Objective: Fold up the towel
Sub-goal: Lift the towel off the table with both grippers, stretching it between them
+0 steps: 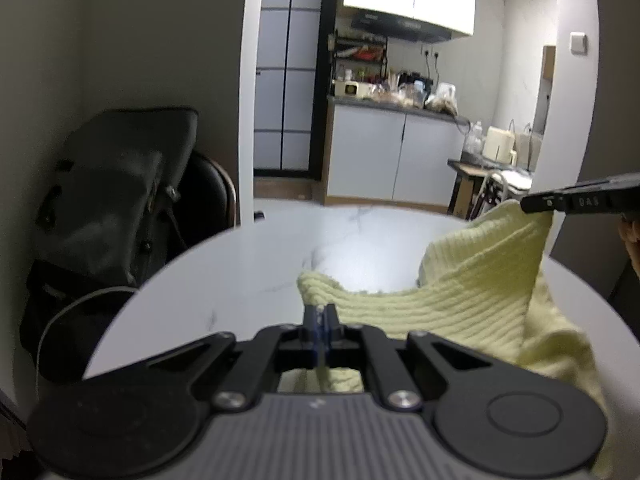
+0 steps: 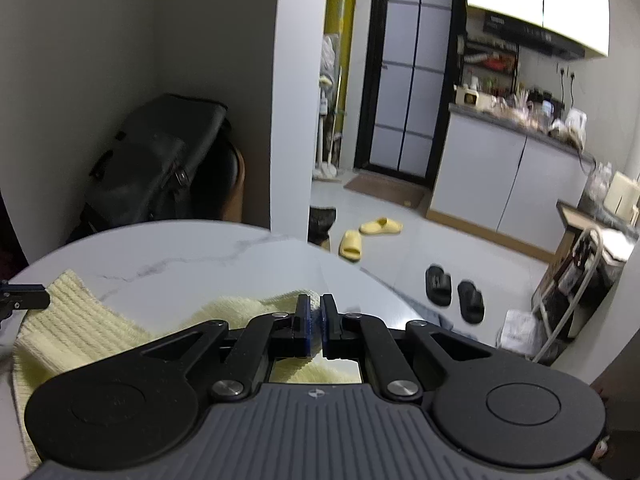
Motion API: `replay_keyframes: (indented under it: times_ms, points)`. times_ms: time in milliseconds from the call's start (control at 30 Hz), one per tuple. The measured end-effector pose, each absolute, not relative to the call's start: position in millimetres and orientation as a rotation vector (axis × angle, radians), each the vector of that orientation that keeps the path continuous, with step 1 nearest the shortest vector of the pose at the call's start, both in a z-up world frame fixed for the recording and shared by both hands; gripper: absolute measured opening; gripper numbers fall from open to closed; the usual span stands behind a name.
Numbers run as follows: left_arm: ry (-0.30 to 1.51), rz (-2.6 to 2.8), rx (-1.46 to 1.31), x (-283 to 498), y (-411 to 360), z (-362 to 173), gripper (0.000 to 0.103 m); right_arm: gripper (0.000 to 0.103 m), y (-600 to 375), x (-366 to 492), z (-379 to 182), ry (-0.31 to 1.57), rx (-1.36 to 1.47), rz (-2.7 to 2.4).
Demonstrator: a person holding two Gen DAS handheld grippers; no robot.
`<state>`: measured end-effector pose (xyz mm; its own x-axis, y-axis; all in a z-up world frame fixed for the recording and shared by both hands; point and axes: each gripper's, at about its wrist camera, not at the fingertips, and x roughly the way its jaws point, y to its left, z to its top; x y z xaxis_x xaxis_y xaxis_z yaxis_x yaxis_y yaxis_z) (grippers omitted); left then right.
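A pale yellow ribbed towel [image 1: 460, 292] lies partly lifted over a round white marble table [image 1: 248, 264]. My left gripper [image 1: 320, 312] is shut on one towel corner, held just above the tabletop. My right gripper [image 2: 315, 308] is shut on another towel corner [image 2: 280, 300] and holds it higher; it shows at the right edge of the left wrist view [image 1: 536, 204], with the towel hanging from it. The towel [image 2: 76, 328] sags between the two grippers. The left gripper's tip shows at the left edge of the right wrist view [image 2: 40, 300].
A dark bag [image 1: 120, 184] sits on a chair behind the table by the wall. Beyond are kitchen cabinets [image 1: 396, 156] and a cluttered counter. On the floor are yellow slippers [image 2: 372, 232], black slippers [image 2: 456, 292] and a low cart [image 2: 576, 276].
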<state>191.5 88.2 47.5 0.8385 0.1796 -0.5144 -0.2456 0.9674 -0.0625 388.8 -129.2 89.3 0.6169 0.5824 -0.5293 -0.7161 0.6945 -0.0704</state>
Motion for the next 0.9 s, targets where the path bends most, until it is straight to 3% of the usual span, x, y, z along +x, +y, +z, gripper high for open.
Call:
replay_keyframes:
  times_ms: [900]
  points:
    - [0.217,0.269,-0.045,103,52,184,0.003,0.005,-176,262,243,0.151,-0.221,0.740]
